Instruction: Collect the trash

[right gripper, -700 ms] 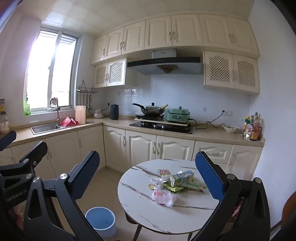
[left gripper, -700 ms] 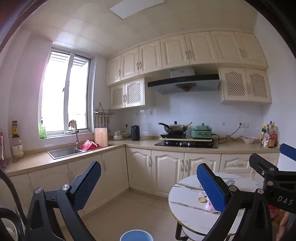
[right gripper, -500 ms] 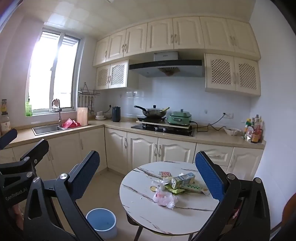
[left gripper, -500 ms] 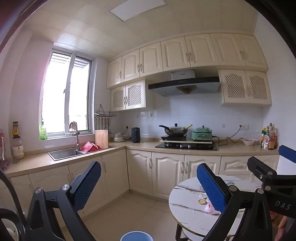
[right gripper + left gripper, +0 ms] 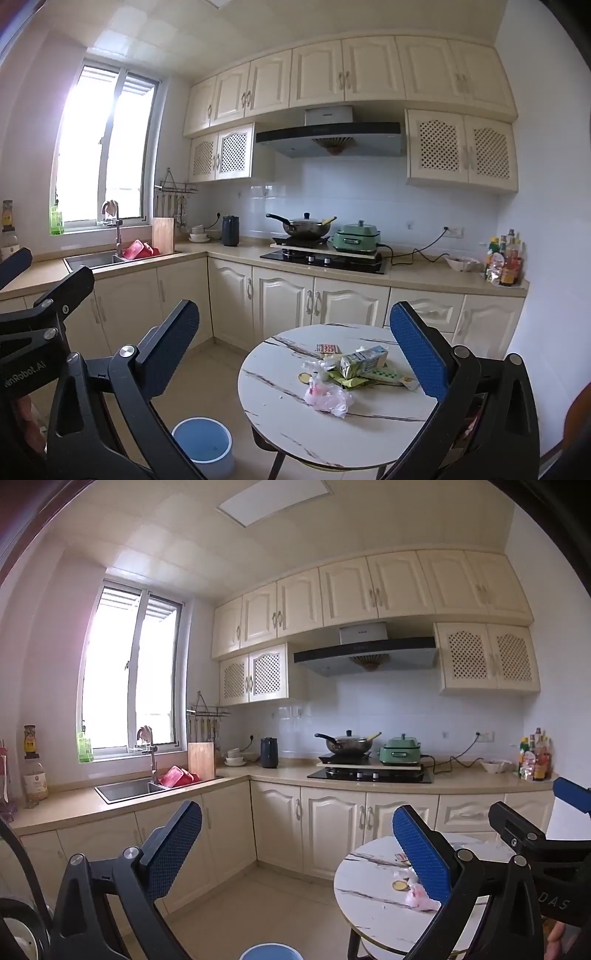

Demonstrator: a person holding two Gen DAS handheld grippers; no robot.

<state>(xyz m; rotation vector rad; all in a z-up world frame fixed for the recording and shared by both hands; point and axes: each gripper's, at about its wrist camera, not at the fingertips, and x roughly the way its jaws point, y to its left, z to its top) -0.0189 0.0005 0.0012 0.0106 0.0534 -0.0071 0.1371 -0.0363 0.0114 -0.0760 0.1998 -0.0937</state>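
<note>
A round white marble table (image 5: 295,417) holds a pile of trash: a pink plastic bag (image 5: 327,397), a crumpled drink carton (image 5: 364,360), green wrappers (image 5: 347,380), a small red-dotted packet (image 5: 327,348) and a gold lid (image 5: 304,377). A blue trash bin (image 5: 203,441) stands on the floor left of the table; its rim shows in the left wrist view (image 5: 271,952). My right gripper (image 5: 295,343) is open and empty, held above and short of the table. My left gripper (image 5: 295,842) is open and empty, further left; the table (image 5: 369,904) and pink bag (image 5: 421,901) lie at its right.
Cream cabinets and a beige counter (image 5: 424,275) run along the back and left walls, with a sink (image 5: 96,258), a hob with a wok (image 5: 306,227), a green cooker (image 5: 356,238) and bottles (image 5: 504,260). The tiled floor (image 5: 266,901) lies between counter and table.
Both views have tilted slightly upward, so the table and bin sit lower in frame. Both grippers stay open and empty.
</note>
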